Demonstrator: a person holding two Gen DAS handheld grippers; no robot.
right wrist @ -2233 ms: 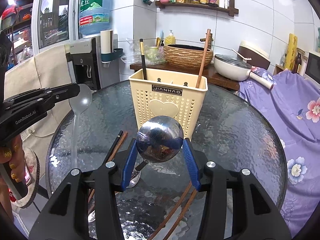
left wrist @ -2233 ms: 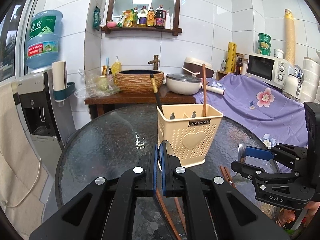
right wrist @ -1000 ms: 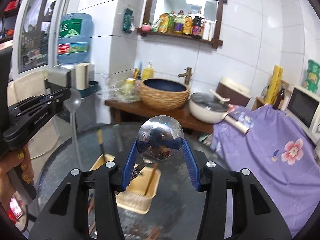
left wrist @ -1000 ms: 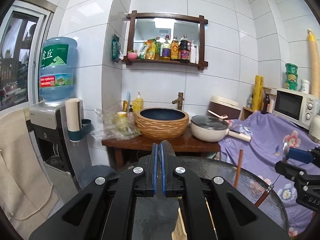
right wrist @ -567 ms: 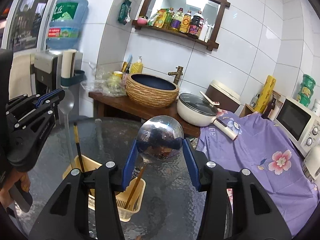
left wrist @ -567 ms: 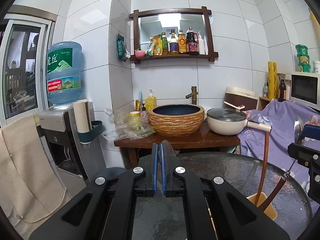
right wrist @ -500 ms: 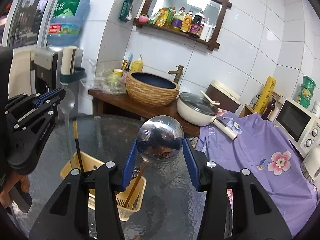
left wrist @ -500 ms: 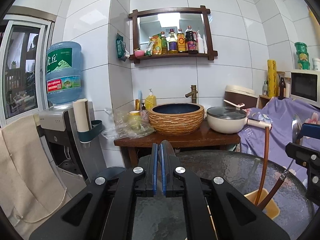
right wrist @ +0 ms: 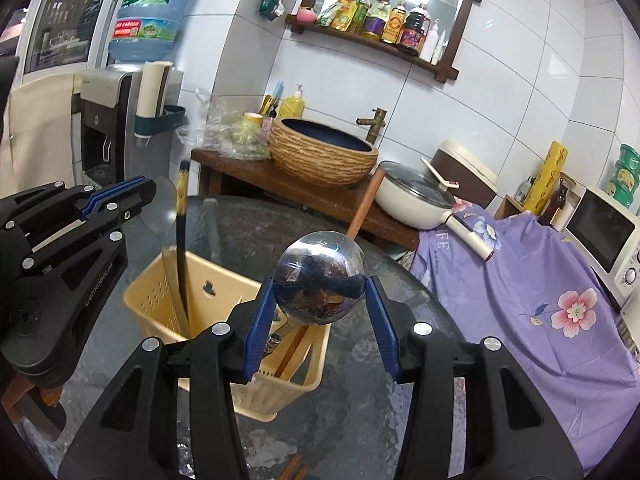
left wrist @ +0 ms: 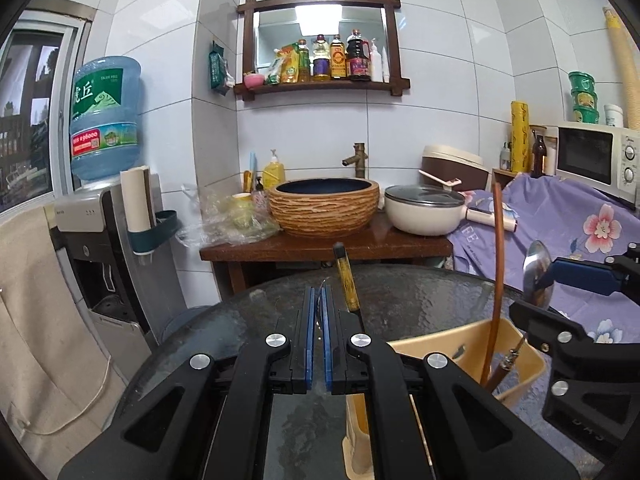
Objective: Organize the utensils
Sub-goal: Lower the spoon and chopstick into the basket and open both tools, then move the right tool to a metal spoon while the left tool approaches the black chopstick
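Your right gripper (right wrist: 320, 286) clamps a steel ladle (right wrist: 320, 278) over the utensil basket (right wrist: 208, 300). Only its view shows your left gripper (right wrist: 148, 192) pinching a clear spoon (right wrist: 164, 206).

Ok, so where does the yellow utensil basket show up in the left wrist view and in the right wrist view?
Left wrist view: the yellow utensil basket sits lower right, partly hidden behind the left gripper, its far rim showing.
Right wrist view: the basket is lower left of centre, seen from above, just behind the right gripper, whose jaws hold a steel ladle.
Shared landmark: the woven basin on the wooden counter behind.
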